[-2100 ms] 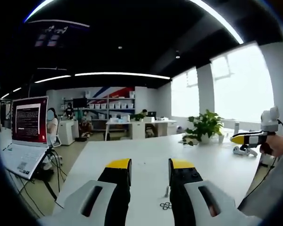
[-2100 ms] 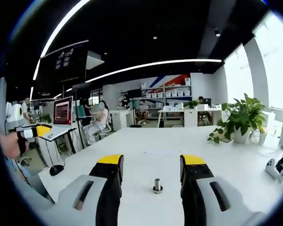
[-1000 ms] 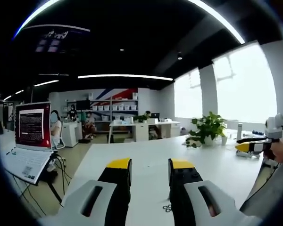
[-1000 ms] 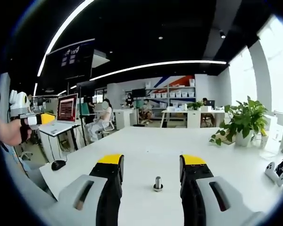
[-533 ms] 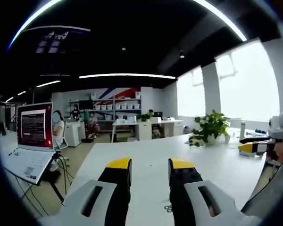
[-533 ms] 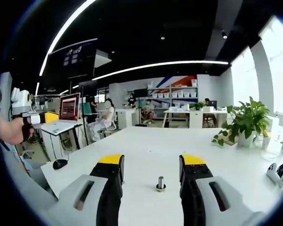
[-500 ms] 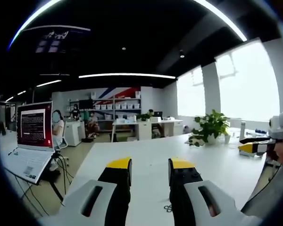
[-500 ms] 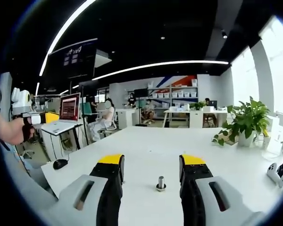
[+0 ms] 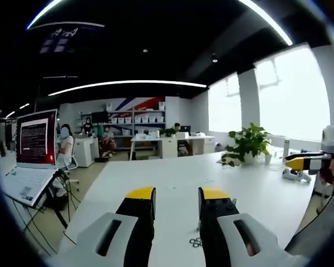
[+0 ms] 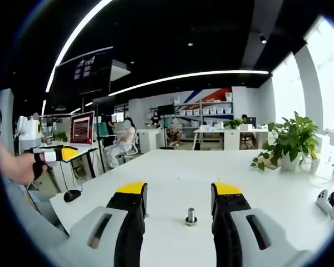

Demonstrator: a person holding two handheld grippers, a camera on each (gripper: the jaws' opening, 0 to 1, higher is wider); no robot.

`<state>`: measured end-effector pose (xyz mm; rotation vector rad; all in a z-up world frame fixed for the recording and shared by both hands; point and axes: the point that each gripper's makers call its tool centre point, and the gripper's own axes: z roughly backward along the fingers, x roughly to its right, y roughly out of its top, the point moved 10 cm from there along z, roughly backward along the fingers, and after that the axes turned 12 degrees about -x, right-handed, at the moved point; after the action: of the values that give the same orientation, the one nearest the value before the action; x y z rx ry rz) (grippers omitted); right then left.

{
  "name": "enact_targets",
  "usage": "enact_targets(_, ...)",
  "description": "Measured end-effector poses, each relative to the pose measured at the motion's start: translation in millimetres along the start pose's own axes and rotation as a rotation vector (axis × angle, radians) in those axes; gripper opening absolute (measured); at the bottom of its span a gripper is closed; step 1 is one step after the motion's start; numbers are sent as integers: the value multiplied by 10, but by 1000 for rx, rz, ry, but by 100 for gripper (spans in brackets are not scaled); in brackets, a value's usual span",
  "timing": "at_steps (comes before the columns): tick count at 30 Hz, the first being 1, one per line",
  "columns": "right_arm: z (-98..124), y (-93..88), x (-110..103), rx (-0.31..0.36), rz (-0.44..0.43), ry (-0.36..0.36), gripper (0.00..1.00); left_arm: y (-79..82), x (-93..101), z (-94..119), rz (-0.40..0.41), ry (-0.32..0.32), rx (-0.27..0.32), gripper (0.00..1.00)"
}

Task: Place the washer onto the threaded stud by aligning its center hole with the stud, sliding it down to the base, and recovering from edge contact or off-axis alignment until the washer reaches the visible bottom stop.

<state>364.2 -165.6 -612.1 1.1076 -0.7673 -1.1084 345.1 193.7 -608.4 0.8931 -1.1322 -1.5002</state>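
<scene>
Washers (image 9: pixel 196 242) barely shifted; stud (image 10: pixel 191 216) upright, white table (image 10: pixel 172 178).

A short threaded stud (image 10: pixel 191 216) of grey metal stands upright on the white counter (image 10: pixel 178 172), its wider round base flat on the surface and its shaft bare. A small cluster of thin metal washers (image 9: pixel 195 242) lies flat on that counter.

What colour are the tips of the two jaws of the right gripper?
Yellow tips on black jaws of the right gripper, best seen in the right gripper view.
</scene>
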Motion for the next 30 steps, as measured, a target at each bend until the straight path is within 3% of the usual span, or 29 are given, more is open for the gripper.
enact_targets(16,29,4,-2,14,-8,4,47,-364,14,-214,22,3,-63,29)
enact_targets(30,33,13,14,20,-14,2,47,-412,22,-409,15,-10,-77,30)
